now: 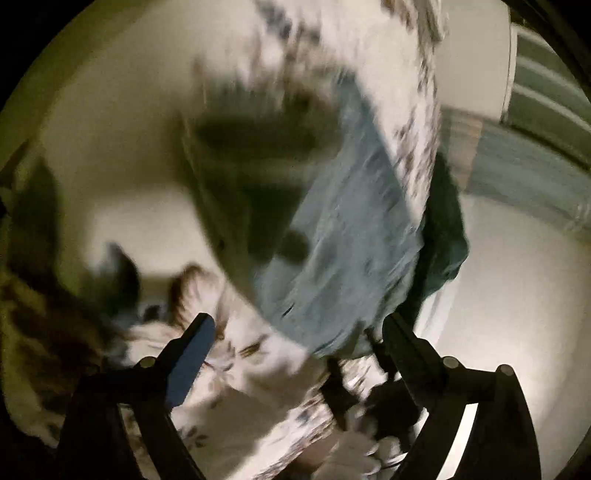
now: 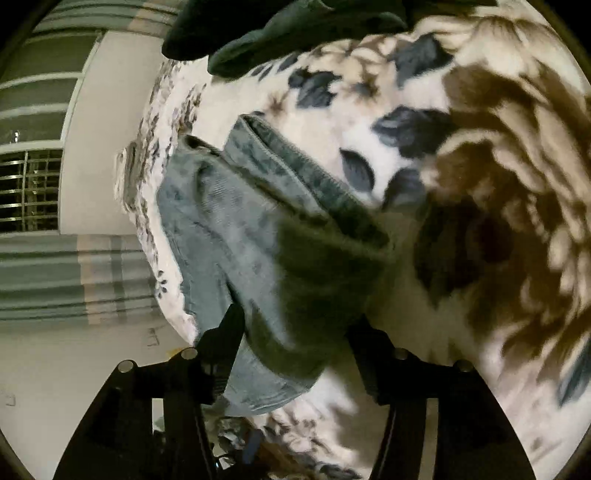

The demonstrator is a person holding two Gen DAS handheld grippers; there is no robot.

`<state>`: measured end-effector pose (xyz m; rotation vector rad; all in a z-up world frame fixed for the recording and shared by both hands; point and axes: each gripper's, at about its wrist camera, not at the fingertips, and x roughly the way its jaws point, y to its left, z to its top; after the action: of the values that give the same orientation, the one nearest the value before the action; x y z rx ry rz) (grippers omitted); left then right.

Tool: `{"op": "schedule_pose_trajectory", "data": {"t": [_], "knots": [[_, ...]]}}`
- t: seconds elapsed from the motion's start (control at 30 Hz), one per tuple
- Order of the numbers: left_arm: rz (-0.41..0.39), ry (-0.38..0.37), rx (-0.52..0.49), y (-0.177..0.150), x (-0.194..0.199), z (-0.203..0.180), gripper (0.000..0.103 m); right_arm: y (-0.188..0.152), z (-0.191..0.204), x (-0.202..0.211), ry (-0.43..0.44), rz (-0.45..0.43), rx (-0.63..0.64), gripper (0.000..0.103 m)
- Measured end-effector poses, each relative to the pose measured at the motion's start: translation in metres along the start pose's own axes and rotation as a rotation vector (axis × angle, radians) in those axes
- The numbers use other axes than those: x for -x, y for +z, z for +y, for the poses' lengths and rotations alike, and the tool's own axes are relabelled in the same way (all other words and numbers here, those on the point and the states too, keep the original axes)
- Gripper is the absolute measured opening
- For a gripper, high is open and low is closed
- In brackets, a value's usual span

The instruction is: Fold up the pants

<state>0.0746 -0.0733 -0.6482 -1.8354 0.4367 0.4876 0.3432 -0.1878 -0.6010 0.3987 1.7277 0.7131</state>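
Observation:
The pants are light blue denim (image 2: 229, 221) and lie on a white bedspread with a blue and brown flower print (image 2: 480, 155). In the right wrist view my right gripper (image 2: 295, 325) has its jaws wide apart, one on each side of the near end of the folded denim, without pinching it. In the blurred left wrist view the pants (image 1: 343, 236) lie ahead of my left gripper (image 1: 299, 325), whose jaws are spread wide with nothing between them. The blue pad of its left finger (image 1: 192, 358) shows.
A dark green garment (image 2: 280, 29) lies on the bedspread beyond the pants, and it also shows in the left wrist view (image 1: 443, 229). A striped curtain (image 2: 74, 273), a barred window (image 2: 29, 188) and a white wall (image 2: 110, 129) stand beside the bed.

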Motion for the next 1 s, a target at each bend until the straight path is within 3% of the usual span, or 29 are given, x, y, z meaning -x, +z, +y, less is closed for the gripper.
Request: {"op": "schedule_pose_trajectory", "data": {"t": [0.17, 0.3, 0.43, 0.47, 0.5, 0.53, 0.57, 0.6, 0.7, 0.87, 1.0], "knots": [[-0.087, -0.001, 0.035, 0.020, -0.024, -0.004, 0.092, 0.015, -0.007, -0.011, 0.033, 0.026, 0.005, 0.059], [-0.164, 0.009, -0.040, 0.042, -0.026, -0.028, 0.093, 0.021, -0.015, -0.018, 0.102, 0.027, -0.038, 0.061], [-0.189, 0.010, 0.048, 0.050, -0.032, -0.014, 0.091, 0.023, -0.019, -0.027, 0.154, 0.016, -0.070, 0.061], [-0.199, 0.004, 0.054, 0.049, -0.032, -0.013, 0.086, 0.023, -0.021, -0.028, 0.161, 0.011, -0.082, 0.061], [-0.214, 0.013, 0.044, 0.049, -0.029, -0.013, 0.058, 0.023, -0.022, -0.029, 0.174, 0.000, -0.102, 0.061], [-0.234, 0.048, 0.010, 0.048, -0.026, -0.015, 0.036, 0.023, -0.023, -0.031, 0.189, -0.012, -0.120, 0.061], [-0.224, 0.072, 0.014, 0.048, -0.024, -0.016, 0.027, 0.023, -0.023, -0.032, 0.198, -0.024, -0.127, 0.059], [-0.225, 0.066, -0.022, 0.047, -0.020, -0.019, 0.027, 0.022, -0.022, -0.033, 0.201, -0.045, -0.126, 0.048], [-0.209, 0.068, -0.123, 0.050, -0.012, -0.034, 0.026, 0.016, -0.016, -0.032, 0.165, -0.091, -0.127, 0.033], [-0.181, 0.078, -0.227, 0.058, -0.004, -0.092, 0.026, -0.002, 0.010, -0.009, 0.124, -0.137, -0.147, 0.029], [-0.130, 0.083, -0.309, 0.064, 0.008, -0.141, 0.026, -0.010, 0.036, 0.020, 0.148, -0.148, -0.187, 0.027]]}}
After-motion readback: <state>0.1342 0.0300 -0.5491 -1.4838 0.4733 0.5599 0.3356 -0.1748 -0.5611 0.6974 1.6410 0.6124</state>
